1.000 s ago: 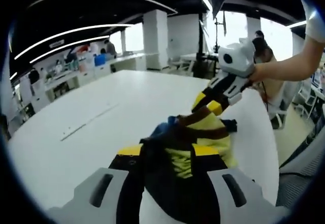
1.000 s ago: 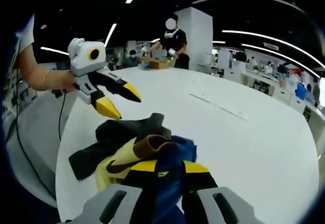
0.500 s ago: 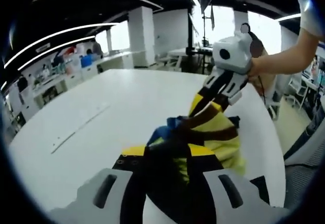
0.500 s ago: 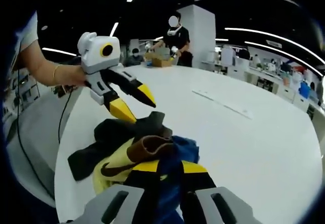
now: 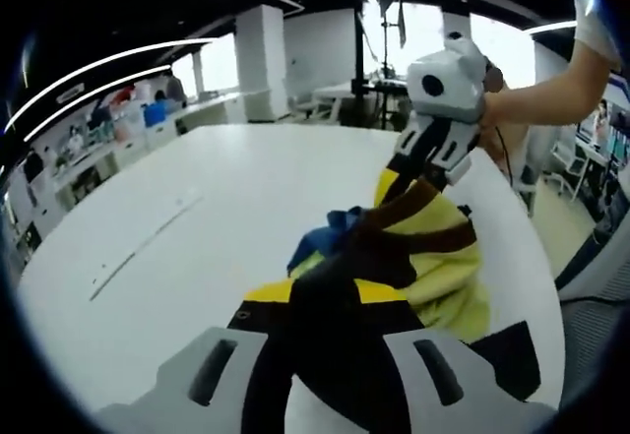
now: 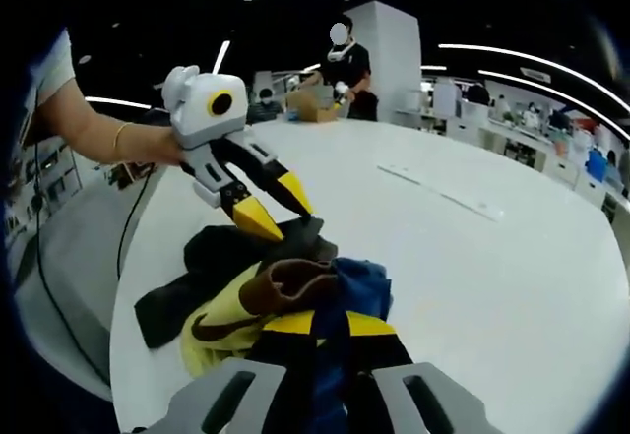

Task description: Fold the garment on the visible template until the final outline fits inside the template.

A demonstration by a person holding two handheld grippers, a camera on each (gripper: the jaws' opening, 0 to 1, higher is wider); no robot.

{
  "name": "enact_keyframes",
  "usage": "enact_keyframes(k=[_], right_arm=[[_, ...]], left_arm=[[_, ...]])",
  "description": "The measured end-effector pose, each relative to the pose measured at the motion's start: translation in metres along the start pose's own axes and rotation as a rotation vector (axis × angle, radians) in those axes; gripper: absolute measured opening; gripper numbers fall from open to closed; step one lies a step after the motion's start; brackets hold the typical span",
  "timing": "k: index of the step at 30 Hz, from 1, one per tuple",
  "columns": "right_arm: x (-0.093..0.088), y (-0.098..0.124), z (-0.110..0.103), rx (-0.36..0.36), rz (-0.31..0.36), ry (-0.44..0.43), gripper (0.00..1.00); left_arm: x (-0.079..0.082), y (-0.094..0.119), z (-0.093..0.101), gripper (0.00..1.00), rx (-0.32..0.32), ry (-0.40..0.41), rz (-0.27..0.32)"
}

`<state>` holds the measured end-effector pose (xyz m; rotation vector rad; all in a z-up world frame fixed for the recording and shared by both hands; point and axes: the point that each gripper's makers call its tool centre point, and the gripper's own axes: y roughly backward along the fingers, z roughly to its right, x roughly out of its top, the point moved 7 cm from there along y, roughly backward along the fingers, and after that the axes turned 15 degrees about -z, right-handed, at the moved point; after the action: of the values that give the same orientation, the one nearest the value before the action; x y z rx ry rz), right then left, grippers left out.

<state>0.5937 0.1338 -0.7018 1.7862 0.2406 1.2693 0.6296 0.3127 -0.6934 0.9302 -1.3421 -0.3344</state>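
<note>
A crumpled garment point(image 5: 438, 257) in yellow, black, brown and blue lies in a heap near the edge of the white table point(image 5: 197, 188). My left gripper point(image 5: 327, 291) is open, with dark cloth lying between its spread jaws. In the right gripper view the left gripper point(image 6: 279, 211) comes in from the left, and its yellow tips reach the black part of the garment point(image 6: 226, 316). My right gripper point(image 6: 328, 324) is shut on a blue fold. In the left gripper view the right gripper point(image 5: 399, 183) pinches the garment's far side, held by a bare arm.
A thin pale strip point(image 5: 138, 247) lies across the table top. The table's edge runs close by the garment, with a chair point(image 5: 591, 286) beyond it. At the far end a person point(image 6: 345, 65) stands by a cardboard box point(image 6: 313, 107). A black cable point(image 6: 118, 247) hangs off the edge.
My left gripper has come down from the air and closer, until its open tips are on the black cloth. The right gripper keeps its hold on the garment.
</note>
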Motion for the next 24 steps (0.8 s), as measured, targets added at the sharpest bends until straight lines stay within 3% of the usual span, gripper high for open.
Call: enact_keyframes(k=[10,15,24], right_arm=[[-0.001,-0.003,0.001,0.004,-0.026,-0.004,0.00],[-0.003,-0.005,0.000,0.001,-0.038,-0.011,0.00],[0.002,0.005,-0.001,-0.008,0.011,-0.073,0.00]], left_arm=[[-0.006,-0.009,0.005,0.08,-0.038,-0.027,-0.031],[-0.007,-0.008,0.005,0.01,-0.038,-0.002,-0.031],[-0.007,0.011,0.008,0.00,0.032,0.067,0.023]])
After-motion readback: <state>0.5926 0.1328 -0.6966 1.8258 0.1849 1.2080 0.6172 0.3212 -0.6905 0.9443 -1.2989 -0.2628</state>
